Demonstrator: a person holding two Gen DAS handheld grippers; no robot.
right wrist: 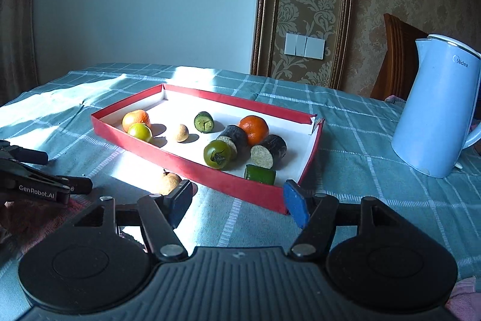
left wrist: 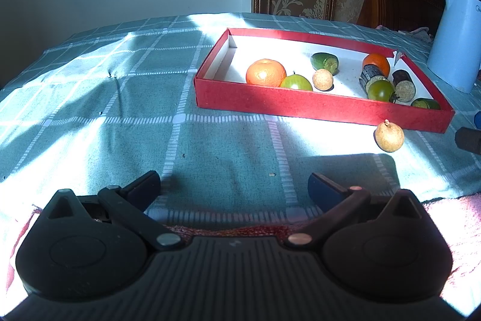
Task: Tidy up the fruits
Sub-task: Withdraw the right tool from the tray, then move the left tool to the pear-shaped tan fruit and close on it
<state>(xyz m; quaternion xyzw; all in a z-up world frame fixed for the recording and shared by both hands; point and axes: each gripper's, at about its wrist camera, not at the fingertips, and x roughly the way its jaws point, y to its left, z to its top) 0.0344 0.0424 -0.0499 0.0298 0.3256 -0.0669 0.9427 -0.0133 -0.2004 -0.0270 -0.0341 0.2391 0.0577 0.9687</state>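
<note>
A red box (left wrist: 315, 106) (right wrist: 210, 173) lies on the checked cloth. It holds two oranges (left wrist: 265, 72) (right wrist: 254, 127), two green tomatoes (left wrist: 296, 82) (right wrist: 217, 154), a tan longan (left wrist: 322, 79) (right wrist: 181, 133), cucumber pieces (left wrist: 324, 62) (right wrist: 203, 121) and dark sugarcane pieces (left wrist: 403, 84) (right wrist: 267, 151). Another longan (left wrist: 388, 136) (right wrist: 168, 183) lies on the cloth in front of the box. My left gripper (left wrist: 234, 190) (right wrist: 45, 170) is open and empty, near the table edge. My right gripper (right wrist: 237, 202) is open and empty, at the box's near corner; its left finger partly hides the loose longan.
A light blue kettle (left wrist: 457, 41) (right wrist: 433, 107) stands right of the box. A wooden chair (right wrist: 396, 56) is behind the table. A red towel (left wrist: 451, 218) lies at the near table edge.
</note>
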